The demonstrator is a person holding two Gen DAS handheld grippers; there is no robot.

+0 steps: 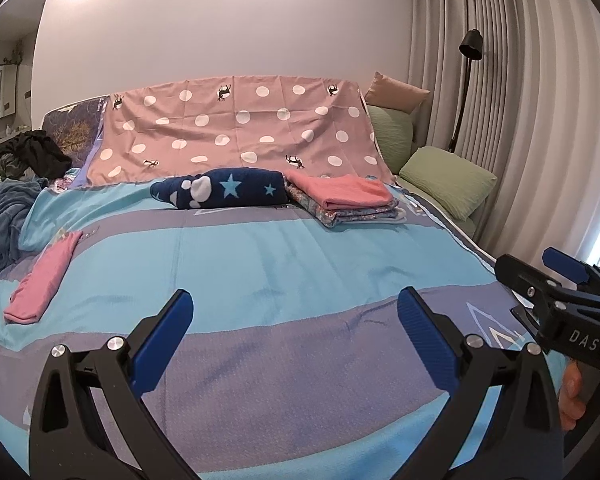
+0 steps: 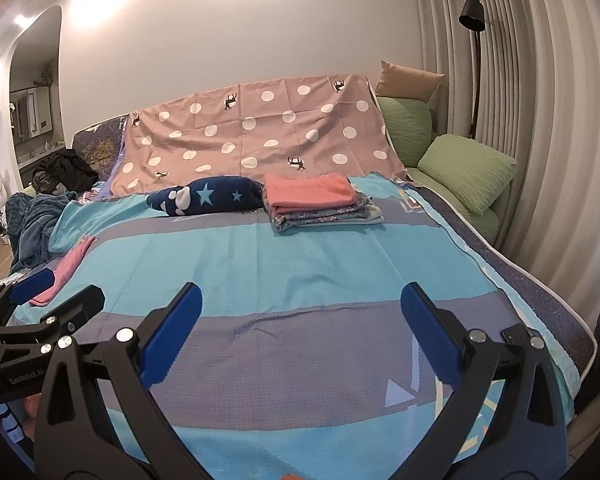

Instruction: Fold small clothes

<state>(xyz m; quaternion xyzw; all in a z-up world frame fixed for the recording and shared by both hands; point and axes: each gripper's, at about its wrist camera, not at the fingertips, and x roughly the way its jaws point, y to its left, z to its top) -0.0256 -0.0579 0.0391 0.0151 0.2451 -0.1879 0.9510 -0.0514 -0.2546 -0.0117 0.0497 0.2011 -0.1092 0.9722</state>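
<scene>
Both my left gripper [image 1: 296, 320] and right gripper [image 2: 300, 316] are wide open and empty, so grabbing the pink cloth [image 1: 40, 280] carelessly could bunch up the bedsheet [image 1: 280, 256] too.

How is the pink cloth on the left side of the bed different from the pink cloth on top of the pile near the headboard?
The left pink cloth lies alone, directly on the striped bedsheet; the top pink cloth rests on a pile of folded patterned clothes. The left one is a long narrow strip, set at an angle; the top one is a wide, neat rectangle. The left one looks more purple-pink, the top one more salmon. Both are folded.
</scene>
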